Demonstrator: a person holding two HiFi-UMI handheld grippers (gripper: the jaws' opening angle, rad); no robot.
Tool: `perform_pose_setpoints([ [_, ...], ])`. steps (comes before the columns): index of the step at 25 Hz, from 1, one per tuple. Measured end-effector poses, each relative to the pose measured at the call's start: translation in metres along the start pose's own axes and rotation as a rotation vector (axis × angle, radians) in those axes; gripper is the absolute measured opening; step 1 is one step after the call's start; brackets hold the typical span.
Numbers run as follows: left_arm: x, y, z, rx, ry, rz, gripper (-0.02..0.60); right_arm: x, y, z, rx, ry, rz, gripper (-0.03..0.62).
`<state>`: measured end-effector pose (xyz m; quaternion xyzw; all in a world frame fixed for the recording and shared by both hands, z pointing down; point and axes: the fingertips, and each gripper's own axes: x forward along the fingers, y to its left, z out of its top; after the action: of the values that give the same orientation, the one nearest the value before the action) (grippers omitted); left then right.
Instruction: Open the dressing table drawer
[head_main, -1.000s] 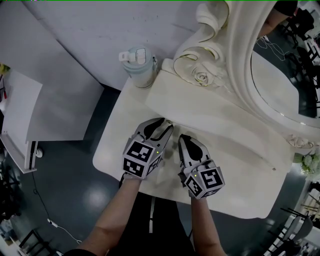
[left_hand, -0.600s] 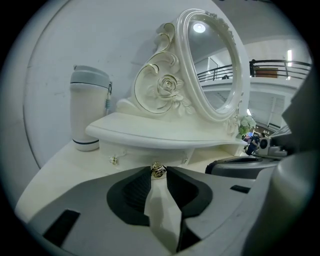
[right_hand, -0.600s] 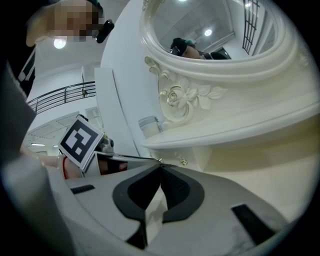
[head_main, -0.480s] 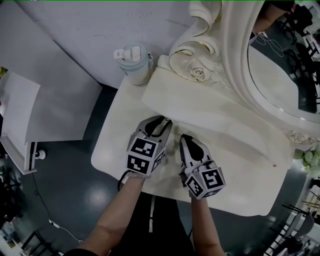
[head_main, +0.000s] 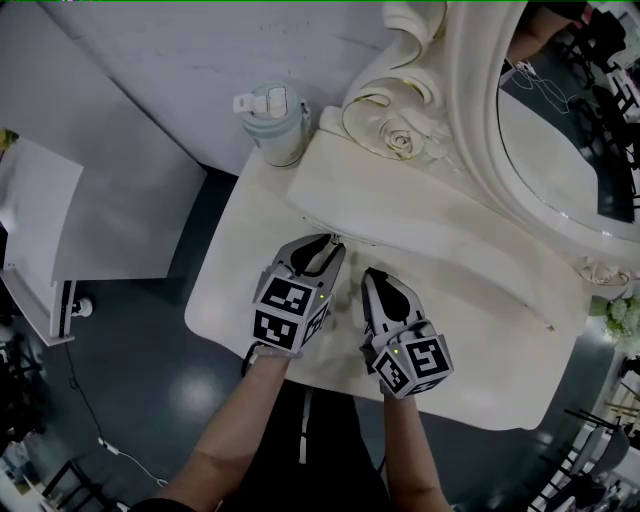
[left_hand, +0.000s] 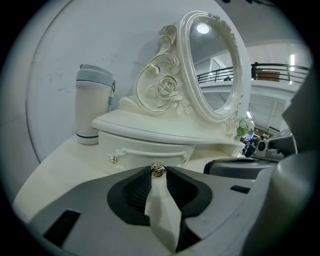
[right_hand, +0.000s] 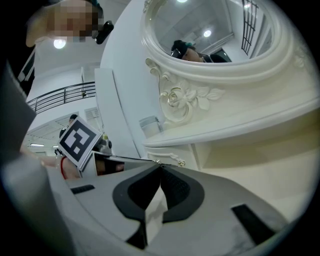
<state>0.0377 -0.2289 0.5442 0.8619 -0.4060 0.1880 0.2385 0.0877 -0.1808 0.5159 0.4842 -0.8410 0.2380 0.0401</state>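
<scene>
The cream dressing table carries a raised shelf with a small drawer under it, below the oval mirror. A small gold knob on the drawer front sits pinched between the tips of my left gripper, which reaches the drawer's front edge in the head view. Beside it on the table top, my right gripper is shut tip to tip with nothing in it. A curved handle with gold ends runs across the drawer front.
A pale blue-grey tumbler stands at the table's back left corner, left of the carved rose scroll. A white panel stands over the dark floor on the left. White flowers sit at the right edge.
The left gripper's jaws have narrowed onto the gold knob. Both hands have stayed about where they were; the head view has shifted slightly.
</scene>
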Motion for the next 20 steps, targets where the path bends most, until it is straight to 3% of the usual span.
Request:
perform_pose_setpoints([
  [20, -0.017, -0.005, -0.014, -0.023, 0.012, -0.03, 0.101, -0.009, 0.011, -0.004, 0.006, -0.009, 0.007, 0.006],
])
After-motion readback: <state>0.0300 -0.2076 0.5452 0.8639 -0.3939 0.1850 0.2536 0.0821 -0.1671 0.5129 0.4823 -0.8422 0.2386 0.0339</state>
